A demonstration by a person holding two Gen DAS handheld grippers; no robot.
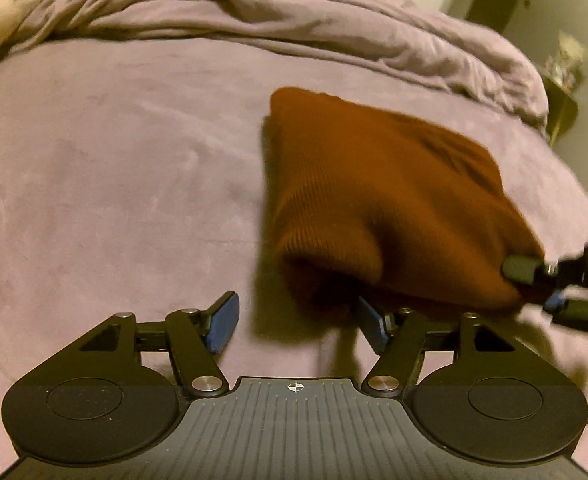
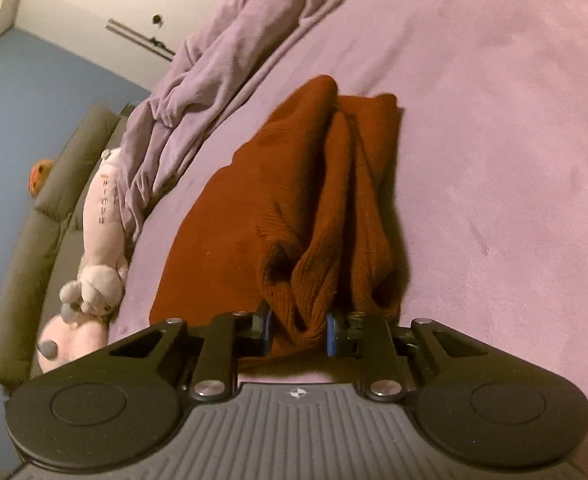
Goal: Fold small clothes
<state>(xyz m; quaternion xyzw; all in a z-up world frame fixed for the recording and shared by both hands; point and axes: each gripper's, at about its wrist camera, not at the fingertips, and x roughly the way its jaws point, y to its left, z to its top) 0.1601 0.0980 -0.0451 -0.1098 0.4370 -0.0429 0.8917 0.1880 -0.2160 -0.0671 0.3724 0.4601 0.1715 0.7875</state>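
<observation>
- Bed [image 1: 113, 160]: purple sheet across the whole surface; rumpled duvet [image 1: 294, 20] heaped along the far edge.
- Sweater [image 1: 374, 192], rust-brown knit, lies mid-bed, one end bunched and lifted.
- Stuffed toy [image 2: 93, 272] at the bed's edge.
- Right gripper [image 2: 298, 330] clamped on the sweater's bunched end.
- Left gripper [image 1: 298, 320] spread wide, nothing between its pads, just beside the sweater.

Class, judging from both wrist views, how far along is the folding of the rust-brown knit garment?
Done: the knit garment is already doubled over on the bed.
In hand: right gripper is shut on its bunched edge; left gripper is open, beside it.
Left: flattening and finishing the fold.
</observation>
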